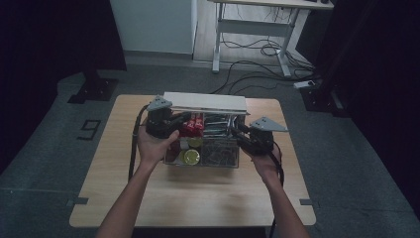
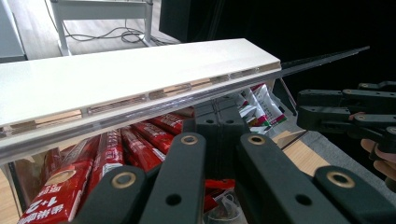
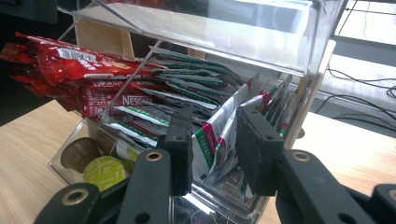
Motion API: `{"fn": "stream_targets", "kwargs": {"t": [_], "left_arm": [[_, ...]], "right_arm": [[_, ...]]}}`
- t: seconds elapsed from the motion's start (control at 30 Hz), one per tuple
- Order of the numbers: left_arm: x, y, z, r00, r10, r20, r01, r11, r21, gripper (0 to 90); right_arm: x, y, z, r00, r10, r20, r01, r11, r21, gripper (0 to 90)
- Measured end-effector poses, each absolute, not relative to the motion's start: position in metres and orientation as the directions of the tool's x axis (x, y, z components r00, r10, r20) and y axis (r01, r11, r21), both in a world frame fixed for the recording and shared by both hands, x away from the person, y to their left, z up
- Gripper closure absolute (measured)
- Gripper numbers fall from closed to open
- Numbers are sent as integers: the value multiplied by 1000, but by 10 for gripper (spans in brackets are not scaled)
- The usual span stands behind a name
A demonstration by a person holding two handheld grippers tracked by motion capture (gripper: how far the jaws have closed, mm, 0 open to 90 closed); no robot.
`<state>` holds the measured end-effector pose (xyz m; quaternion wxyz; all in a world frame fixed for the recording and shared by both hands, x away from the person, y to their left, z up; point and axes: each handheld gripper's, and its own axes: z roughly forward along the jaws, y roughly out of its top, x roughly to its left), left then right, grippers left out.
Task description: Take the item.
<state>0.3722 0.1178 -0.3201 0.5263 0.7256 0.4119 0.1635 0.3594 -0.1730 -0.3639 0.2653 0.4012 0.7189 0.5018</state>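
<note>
The clear organiser box (image 1: 208, 144) sits mid-table (image 1: 198, 198), lid (image 2: 130, 79) raised. Right gripper (image 3: 215, 149) jaws are apart around green-white sachets (image 3: 219, 135); left gripper (image 2: 217, 126) jaws are together. Judged step: sachet pick. Next: close squarely, then lift clear of the divider

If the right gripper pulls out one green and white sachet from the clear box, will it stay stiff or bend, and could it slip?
The green and white sachet between the right gripper fingers looks thin and flat, so it will probably bend and weigh little. Its glossy wrapper may slip from a light grip. It stands packed among other sachets in the clear box, so neighbours might drag out with it.
</note>
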Motion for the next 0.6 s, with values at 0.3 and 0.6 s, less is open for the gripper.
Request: {"fn": "stream_targets", "kwargs": {"t": [0.3, 0.6], "left_arm": [[372, 118, -320, 607, 769, -197, 426, -106, 899, 900], [372, 119, -321, 607, 770, -199, 425, -103, 899, 900]], "right_arm": [[369, -168, -368, -531, 847, 25, 335, 182, 924, 660], [372, -166, -372, -516, 857, 1, 343, 205, 917, 657]]}}
